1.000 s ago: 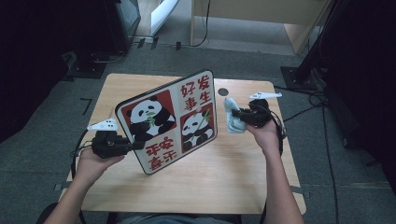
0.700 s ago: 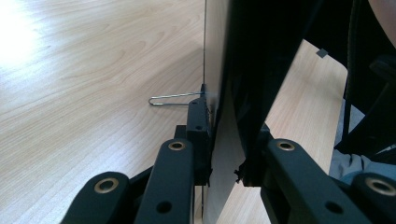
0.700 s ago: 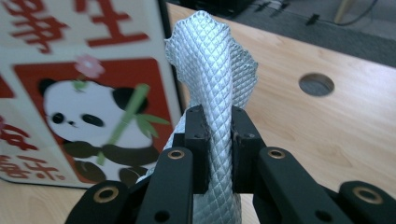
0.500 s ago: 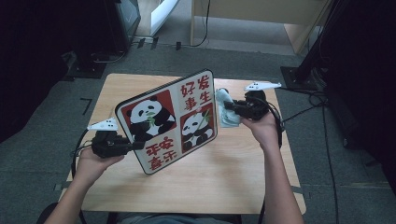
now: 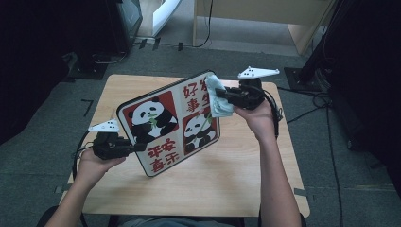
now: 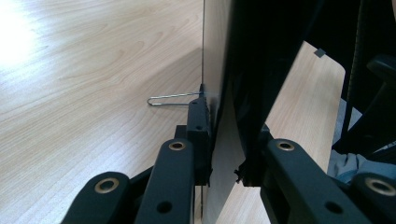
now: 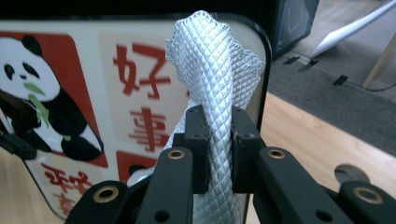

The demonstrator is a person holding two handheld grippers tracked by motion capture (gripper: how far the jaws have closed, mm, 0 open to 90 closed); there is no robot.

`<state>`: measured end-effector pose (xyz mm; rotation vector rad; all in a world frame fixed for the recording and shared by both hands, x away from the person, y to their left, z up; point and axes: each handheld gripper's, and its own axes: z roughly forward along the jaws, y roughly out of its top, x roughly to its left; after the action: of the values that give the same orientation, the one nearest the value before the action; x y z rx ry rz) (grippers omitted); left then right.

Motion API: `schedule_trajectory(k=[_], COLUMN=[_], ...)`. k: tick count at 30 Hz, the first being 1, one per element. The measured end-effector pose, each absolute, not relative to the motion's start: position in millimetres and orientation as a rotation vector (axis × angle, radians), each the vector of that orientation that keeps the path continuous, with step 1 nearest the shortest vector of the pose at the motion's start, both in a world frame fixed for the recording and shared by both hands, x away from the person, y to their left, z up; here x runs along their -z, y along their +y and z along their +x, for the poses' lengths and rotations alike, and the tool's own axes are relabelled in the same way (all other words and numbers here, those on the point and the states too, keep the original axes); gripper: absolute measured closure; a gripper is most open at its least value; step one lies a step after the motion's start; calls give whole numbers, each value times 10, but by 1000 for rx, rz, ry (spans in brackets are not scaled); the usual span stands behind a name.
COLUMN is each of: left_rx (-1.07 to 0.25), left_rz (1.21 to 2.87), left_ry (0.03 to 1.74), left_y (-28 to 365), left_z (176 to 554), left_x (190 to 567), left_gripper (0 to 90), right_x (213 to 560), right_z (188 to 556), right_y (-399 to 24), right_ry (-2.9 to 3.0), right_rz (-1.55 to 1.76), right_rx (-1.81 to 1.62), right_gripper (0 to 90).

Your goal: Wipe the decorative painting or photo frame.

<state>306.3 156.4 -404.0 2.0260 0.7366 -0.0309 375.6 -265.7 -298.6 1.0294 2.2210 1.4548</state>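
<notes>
A: High view — we log the left gripper [image 5: 135,147] clamped on the panda board's [image 5: 170,120] lower-left edge, board tilted above the table [image 5: 227,184].

B: Left gripper view — jaws pinch that edge between them.

A: Right gripper view — the right gripper [image 7: 218,140] grasps a grey cloth [image 7: 217,74], pressed against the board's corner just ahead.

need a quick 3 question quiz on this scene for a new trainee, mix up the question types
1. True or false: the panda board lies flat on the table.
2. What does the right gripper hold? A) a sponge B) a pale quilted cloth C) a paper clip
3. Fill in: the left gripper clamps the board at its lower ____ edge, as seen in the high view.

Key
1. False: it is held up, tilted, above the table.
2. B: the cloth is pinched between the jaws, against the board's upper right corner.
3. Left.
</notes>
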Motion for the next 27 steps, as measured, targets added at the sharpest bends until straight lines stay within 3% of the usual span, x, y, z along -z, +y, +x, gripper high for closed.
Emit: schedule_trajectory(k=[11,27], left_rx=[36,34], left_rz=[2038,2043], left_ry=[720,712], left_y=[1536,1541], left_z=[3064,3061], left_x=[4037,4035], left_gripper=[793,794], right_x=[2896,3048], right_z=[3844,3906], right_y=[-2618,-2499], right_ry=[2208,2242], right_rz=[982,990], right_rx=[-1480,-1449], right_gripper=[808,807])
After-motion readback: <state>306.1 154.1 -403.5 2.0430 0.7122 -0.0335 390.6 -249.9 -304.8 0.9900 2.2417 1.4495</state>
